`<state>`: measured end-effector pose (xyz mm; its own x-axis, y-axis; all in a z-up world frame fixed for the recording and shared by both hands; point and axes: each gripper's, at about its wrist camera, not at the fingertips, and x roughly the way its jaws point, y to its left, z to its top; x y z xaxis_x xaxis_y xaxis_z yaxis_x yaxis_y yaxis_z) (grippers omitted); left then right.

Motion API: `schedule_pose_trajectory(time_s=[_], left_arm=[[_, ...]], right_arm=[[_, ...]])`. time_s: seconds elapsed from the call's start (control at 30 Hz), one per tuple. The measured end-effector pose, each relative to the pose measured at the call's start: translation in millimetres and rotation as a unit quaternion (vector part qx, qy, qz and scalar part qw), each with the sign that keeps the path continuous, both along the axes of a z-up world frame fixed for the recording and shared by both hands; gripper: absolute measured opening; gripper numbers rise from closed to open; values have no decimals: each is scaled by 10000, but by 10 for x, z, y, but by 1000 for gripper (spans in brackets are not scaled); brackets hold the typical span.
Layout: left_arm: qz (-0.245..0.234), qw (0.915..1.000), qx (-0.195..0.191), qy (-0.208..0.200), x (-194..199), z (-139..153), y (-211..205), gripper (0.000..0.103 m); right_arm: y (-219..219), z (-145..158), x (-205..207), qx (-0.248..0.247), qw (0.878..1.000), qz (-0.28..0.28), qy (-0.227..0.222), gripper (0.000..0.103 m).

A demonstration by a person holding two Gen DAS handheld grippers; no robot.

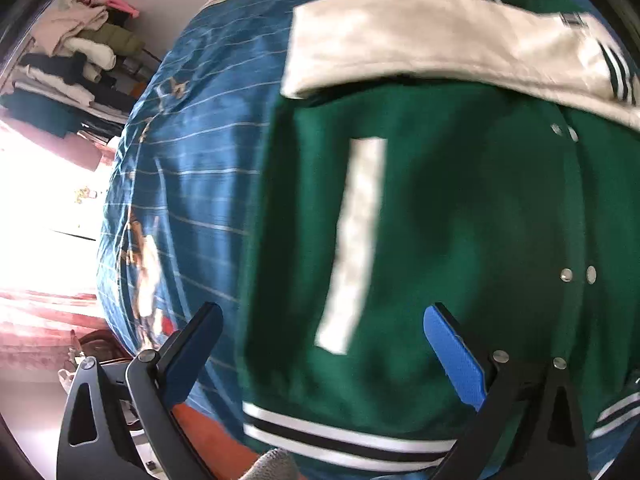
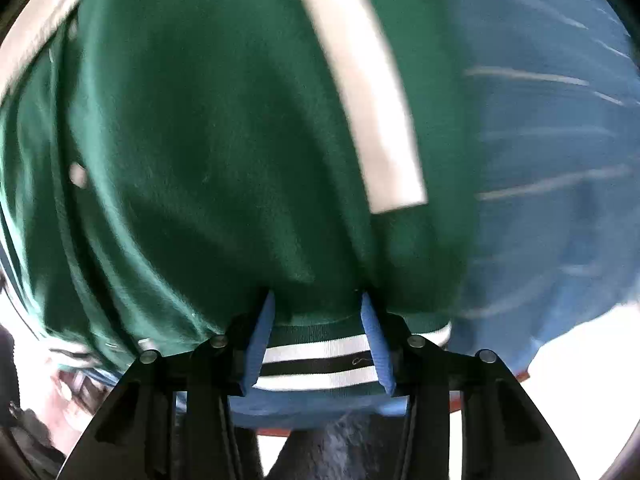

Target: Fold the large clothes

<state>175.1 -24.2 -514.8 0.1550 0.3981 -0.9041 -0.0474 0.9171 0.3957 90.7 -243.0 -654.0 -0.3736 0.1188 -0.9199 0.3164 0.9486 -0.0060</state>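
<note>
A green varsity jacket (image 1: 460,208) lies front up on a blue striped bedspread (image 1: 192,168), snaps (image 1: 566,275) down its middle. A cream sleeve (image 1: 420,48) is folded across its chest, and a white pocket strip (image 1: 356,240) runs down the front. My left gripper (image 1: 324,312) hovers open over the lower left front, holding nothing. In the right wrist view, my right gripper (image 2: 320,300) points down at the jacket's (image 2: 200,140) striped ribbed hem (image 2: 320,360). The hem lies flat between the blue pads (image 2: 260,340), which stand apart. Motion blur softens both views.
A heap of clothes (image 1: 80,52) is stacked beyond the bed at the upper left, beside a glaring window (image 1: 40,200). An orange-red edge (image 1: 200,420) shows below the bedspread. The bedspread (image 2: 540,160) extends right of the jacket. Something dark and fuzzy (image 2: 340,444) sits under the right gripper.
</note>
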Motion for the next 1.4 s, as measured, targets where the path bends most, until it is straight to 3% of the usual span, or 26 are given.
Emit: schedule_pose_trajectory(time_s=[0.07, 0.17, 0.27, 0.37, 0.43, 0.57, 0.67, 0.73, 0.8, 0.87, 0.97, 1.1, 1.17, 1.23, 1.3, 1.37, 1.4], left_arm=[[17, 9999, 121, 105, -7, -97, -213, 103], [183, 9995, 268, -32, -38, -16, -420, 103], [173, 9964, 801, -229, -22, 48, -743, 103], [98, 9917, 1257, -243, 59, 18, -1122, 103], [109, 9907, 1341, -201, 98, -12, -1363, 103], [353, 9905, 1329, -98, 122, -130, -1720, 103], [568, 9862, 1555, 32, 193, -332, -1838, 103], [741, 9839, 1622, 142, 269, -494, -1824, 103], [776, 9826, 1671, 241, 327, -620, -1792, 103], [717, 9819, 1739, 224, 364, -684, -1780, 103], [703, 9827, 1703, 205, 364, -711, -1765, 103], [654, 9816, 1786, 194, 371, -696, -1799, 103], [643, 9809, 1823, 201, 362, -598, -1831, 103], [574, 9797, 1918, 64, 313, -454, -1931, 103], [296, 9764, 2133, -138, 188, -243, -2140, 103], [98, 9757, 2185, -156, 47, -113, -2368, 103], [14, 9761, 2169, -113, -50, -68, -2510, 103]], right_arm=[[-51, 81, 107, 320, 9994, -51, 98, 48], [-381, 453, 321, 853, 9940, -410, -549, 49], [-917, 752, 506, 1183, 9842, -719, -1107, 61], [-1495, 866, 625, 1086, 9826, -746, -1306, 63], [-1921, 972, 707, 1038, 9815, -772, -1408, 63], [-2370, 603, 1107, 1537, 9668, -1040, -1759, 63], [-2329, 377, 1487, 1702, 9596, -868, -2064, 63], [-2162, 104, 2016, 1828, 9597, -625, -2040, 63], [-1990, -86, 2242, 1920, 9608, -323, -1976, 63], [-1996, -182, 2394, 1339, 9684, -144, -2100, 32], [-2113, -321, 2391, 1487, 9642, -789, -2050, 29], [-1773, -332, 2506, 1260, 9709, -282, -2015, 29], [-1771, -254, 2513, 1315, 9730, -140, -1890, 38], [-1878, -97, 2436, 1321, 9720, -50, -1944, 62], [-2065, 146, 2198, 1025, 9737, 227, -2024, 69], [-2162, 273, 2032, 727, 9750, 447, -2052, 70], [-2221, 320, 1940, 607, 9756, 529, -2040, 76]])
